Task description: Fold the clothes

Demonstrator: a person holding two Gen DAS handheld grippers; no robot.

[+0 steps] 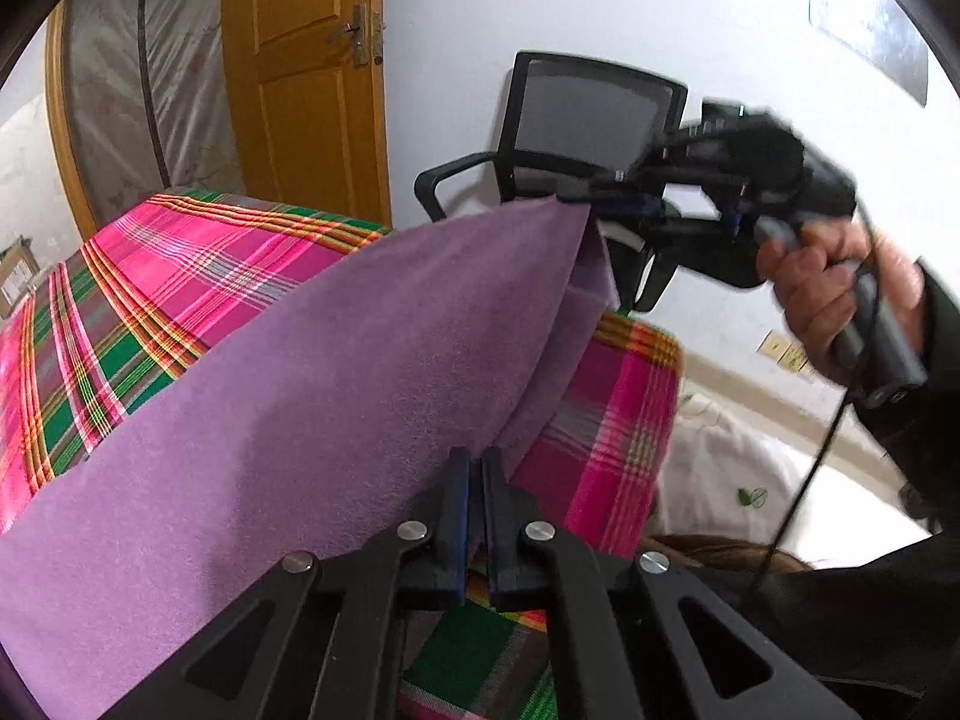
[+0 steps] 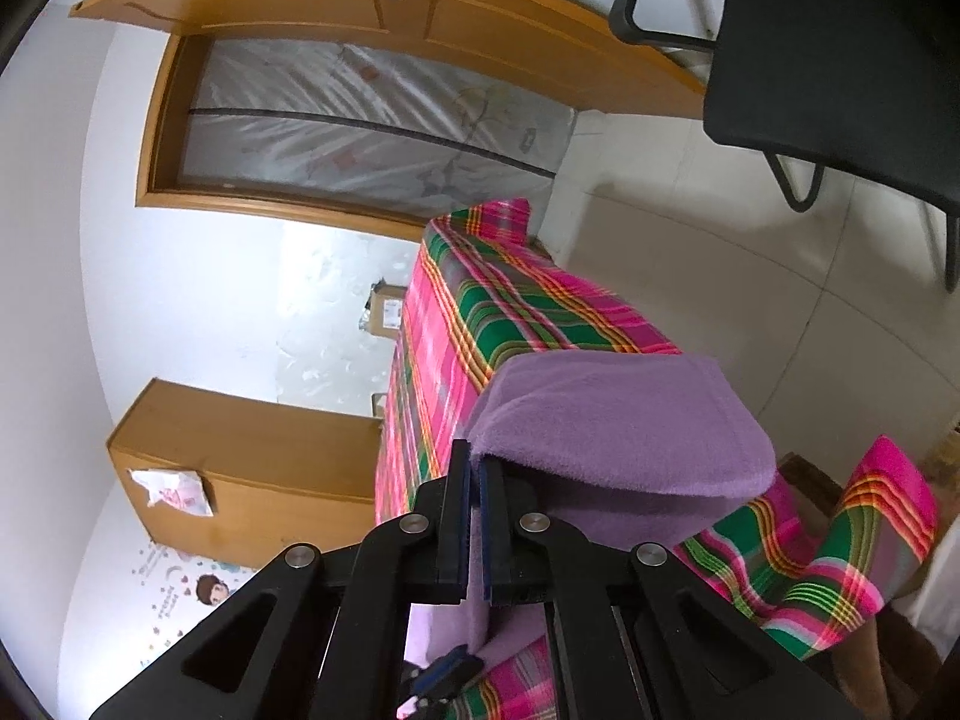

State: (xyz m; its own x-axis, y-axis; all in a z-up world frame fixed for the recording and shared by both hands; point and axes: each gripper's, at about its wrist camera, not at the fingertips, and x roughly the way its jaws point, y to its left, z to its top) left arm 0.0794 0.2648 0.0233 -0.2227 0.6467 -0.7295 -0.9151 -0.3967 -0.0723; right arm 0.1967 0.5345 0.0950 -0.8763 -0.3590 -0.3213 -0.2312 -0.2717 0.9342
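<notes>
L gripper (image 1: 475,462) jaws clamped on purple cloth (image 1: 336,360) near edge. R gripper (image 2: 474,468) jaws clamped on its far corner. Cloth hangs btwn both, above plaid-covered table (image 1: 150,276).

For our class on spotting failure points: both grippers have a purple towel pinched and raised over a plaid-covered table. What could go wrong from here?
1. The left gripper and right gripper each pinch only a thin edge of the purple towel; it could slip out under tension.
2. The towel's loose end drapes on the plaid cloth and might drag it along.
3. The office chair stands close behind the right gripper and could catch it.
</notes>
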